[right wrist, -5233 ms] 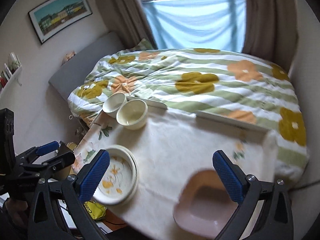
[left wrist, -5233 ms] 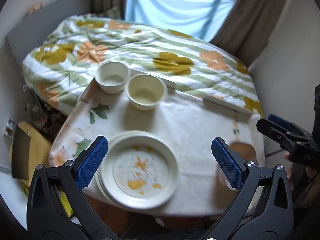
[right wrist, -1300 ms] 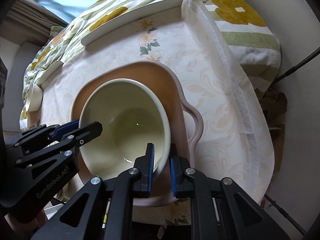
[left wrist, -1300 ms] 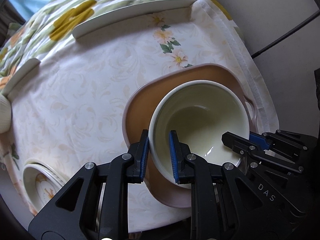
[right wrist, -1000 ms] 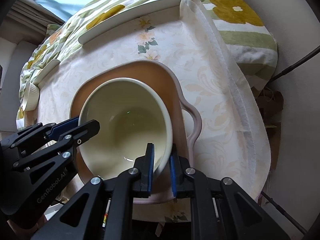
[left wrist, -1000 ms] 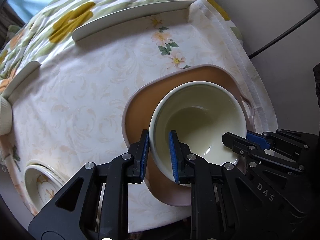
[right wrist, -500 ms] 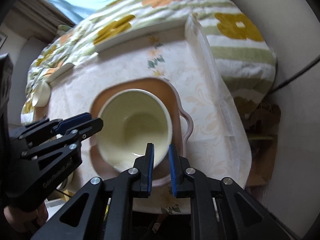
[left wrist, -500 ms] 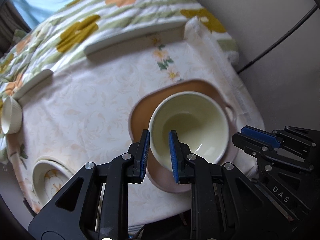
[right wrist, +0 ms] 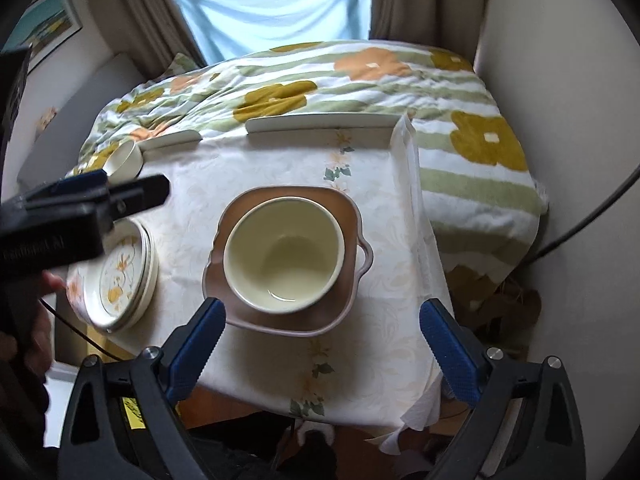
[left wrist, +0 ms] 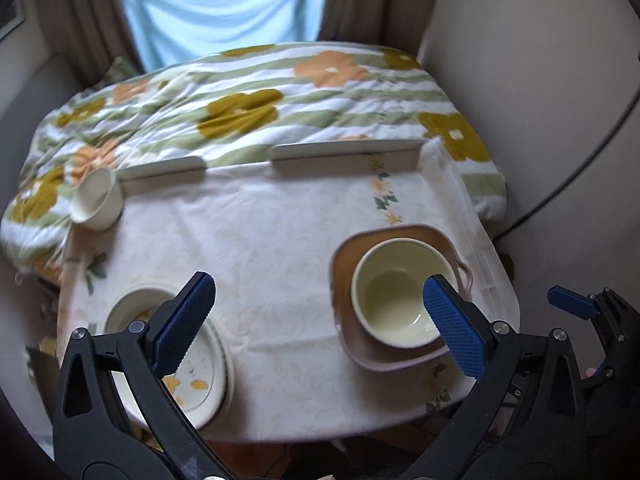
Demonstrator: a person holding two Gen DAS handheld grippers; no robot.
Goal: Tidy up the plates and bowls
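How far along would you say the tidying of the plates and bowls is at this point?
Done: the cream bowl sits inside the pink dish. In hand: nothing; the left gripper and right gripper are opening with nothing between their jaws. Left: the small white bowl stands alone at the far corner, apart from the floral plates.

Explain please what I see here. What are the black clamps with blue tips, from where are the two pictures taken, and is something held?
There is no robot. A person holds a hand tool in each hand, each with two blue-padded fingers and a camera looking along them. One picture is from the left gripper, the other from the right gripper. Each tool also shows at the edge of the other's picture.

On the table sits a pink dish with a cream bowl inside it. To its left is a stack of flowered plates, and at the far corner a small white bowl.

Nothing is held. Both grippers' jaws are opening, empty, above the table.
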